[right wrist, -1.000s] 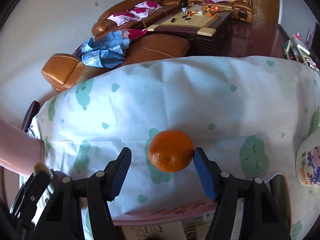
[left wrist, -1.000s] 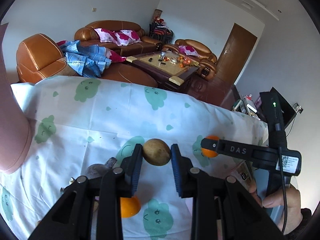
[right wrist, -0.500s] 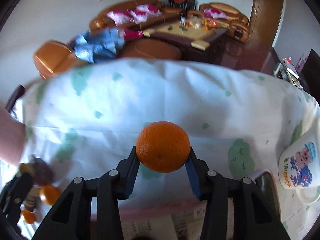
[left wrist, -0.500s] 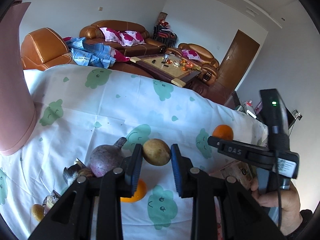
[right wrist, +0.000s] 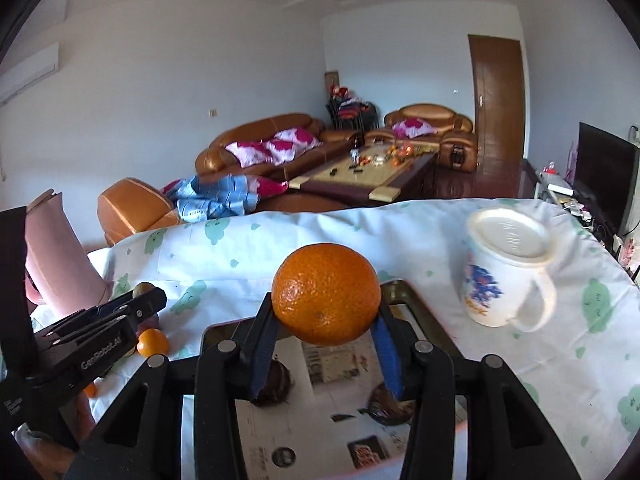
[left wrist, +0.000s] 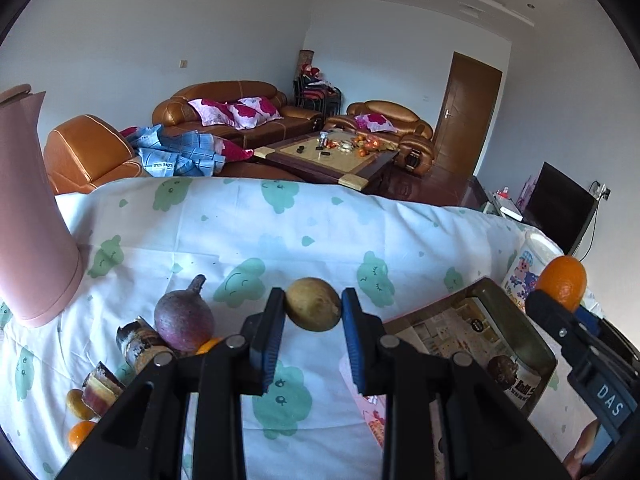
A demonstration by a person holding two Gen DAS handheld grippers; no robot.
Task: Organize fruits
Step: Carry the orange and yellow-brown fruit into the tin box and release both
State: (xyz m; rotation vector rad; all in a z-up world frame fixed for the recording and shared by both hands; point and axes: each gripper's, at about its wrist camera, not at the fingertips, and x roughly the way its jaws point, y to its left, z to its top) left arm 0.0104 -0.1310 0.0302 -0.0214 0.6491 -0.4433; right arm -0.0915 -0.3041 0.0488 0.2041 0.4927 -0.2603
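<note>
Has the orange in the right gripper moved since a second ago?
Yes. The orange has left the tablecloth and is held by closed fingers above the tray, closer to the mug.

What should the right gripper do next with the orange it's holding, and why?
Probably lower it into the tray and open. The right gripper is shut on the orange, held above the tray's paper lining, with bare lining showing directly below.
</note>
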